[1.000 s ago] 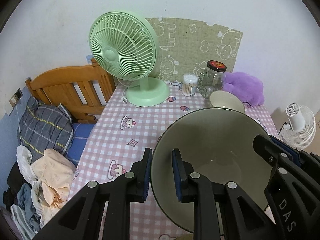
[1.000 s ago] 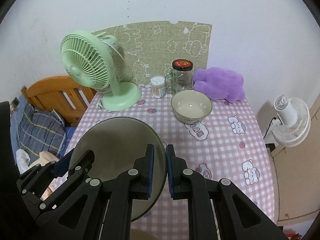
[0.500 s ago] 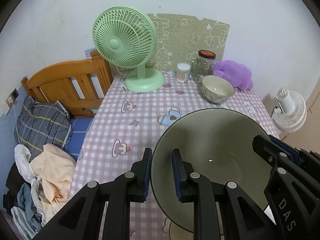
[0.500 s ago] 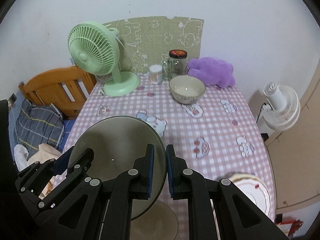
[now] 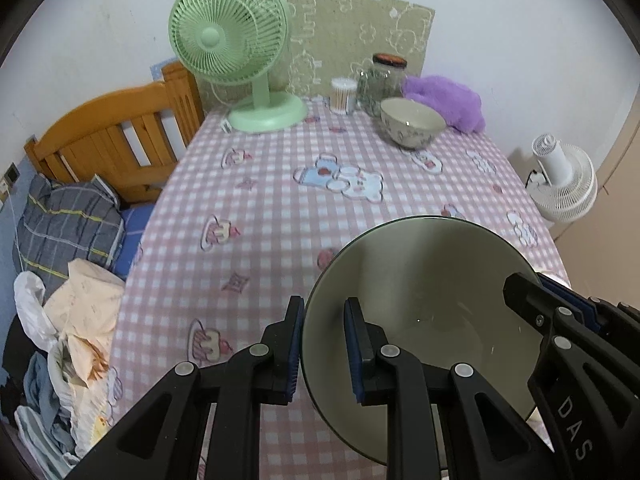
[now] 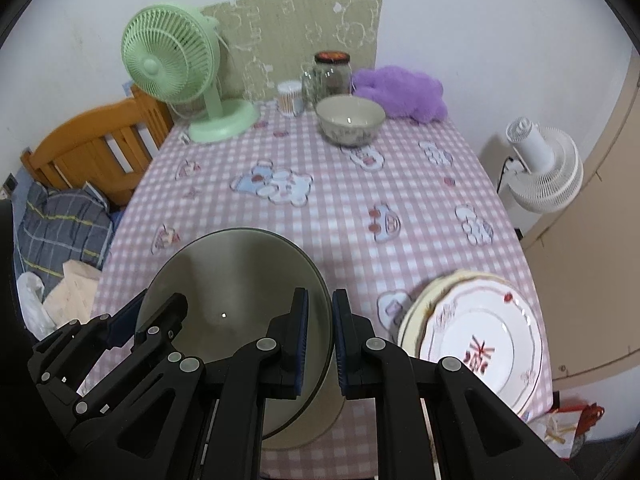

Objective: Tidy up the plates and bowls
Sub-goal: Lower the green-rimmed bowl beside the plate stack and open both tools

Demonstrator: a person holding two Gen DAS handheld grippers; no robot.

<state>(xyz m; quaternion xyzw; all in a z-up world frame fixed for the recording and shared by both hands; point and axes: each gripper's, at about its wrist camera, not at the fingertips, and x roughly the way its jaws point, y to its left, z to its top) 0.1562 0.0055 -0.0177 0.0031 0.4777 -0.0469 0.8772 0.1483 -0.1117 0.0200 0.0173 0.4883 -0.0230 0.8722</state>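
A large grey-green bowl (image 5: 432,280) (image 6: 236,276) hangs tilted over the near end of the pink checked table (image 6: 360,208), carried by both grippers. My left gripper (image 5: 322,320) is shut on the bowl's left rim, one pad inside and one outside. On the opposite rim my right gripper (image 6: 320,310) is shut the same way. Each gripper shows in the other's view, the right gripper (image 5: 528,292) and the left gripper (image 6: 132,320). A small patterned bowl (image 6: 350,120) (image 5: 412,122) stands at the far end. Stacked plates (image 6: 480,340) lie at the near right.
A pale round dish (image 6: 324,412) lies partly hidden under the carried bowl. At the back stand a green fan (image 5: 236,52), a glass jar (image 5: 384,80), a cotton-swab tub (image 5: 344,94) and a purple plush (image 5: 448,100). A wooden bed frame (image 5: 104,136) is left, a white fan (image 6: 544,168) right.
Both grippers have drawn back toward the table's near end with the bowl and sunk a little. The far objects look smaller, and the stacked plates have come into the right wrist view.
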